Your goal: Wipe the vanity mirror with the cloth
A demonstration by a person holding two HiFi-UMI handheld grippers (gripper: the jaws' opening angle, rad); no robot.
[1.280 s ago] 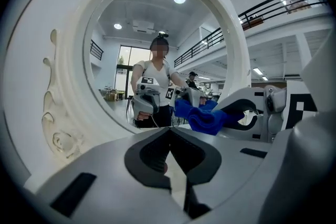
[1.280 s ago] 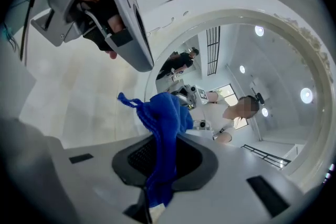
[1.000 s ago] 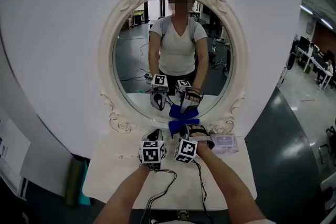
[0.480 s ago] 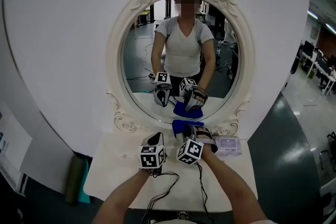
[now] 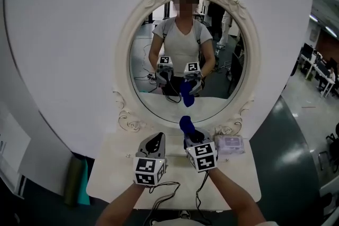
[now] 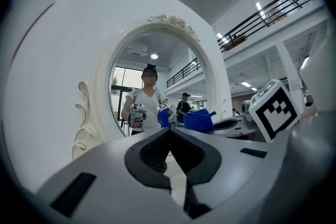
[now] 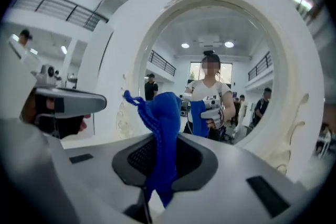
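Left gripper (image 5: pixel 155 137) hovers over the white table (image 5: pixel 106 177), and its own view shows the jaws pressed together on nothing. Beside it, the right gripper (image 5: pixel 189 134) pinches the blue cloth (image 5: pixel 185 124), bunched upright, close under the vanity mirror (image 5: pixel 188 61). Further right, only the head view catches a pale wipes packet (image 5: pixel 229 142).

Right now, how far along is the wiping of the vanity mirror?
Done: the blue cloth is picked up, clamped between the jaws of the right gripper. In hand: it is held up before the vanity mirror and seems apart from the glass in the head view. Left: the wiping itself. The left gripper, jaws together, is empty.
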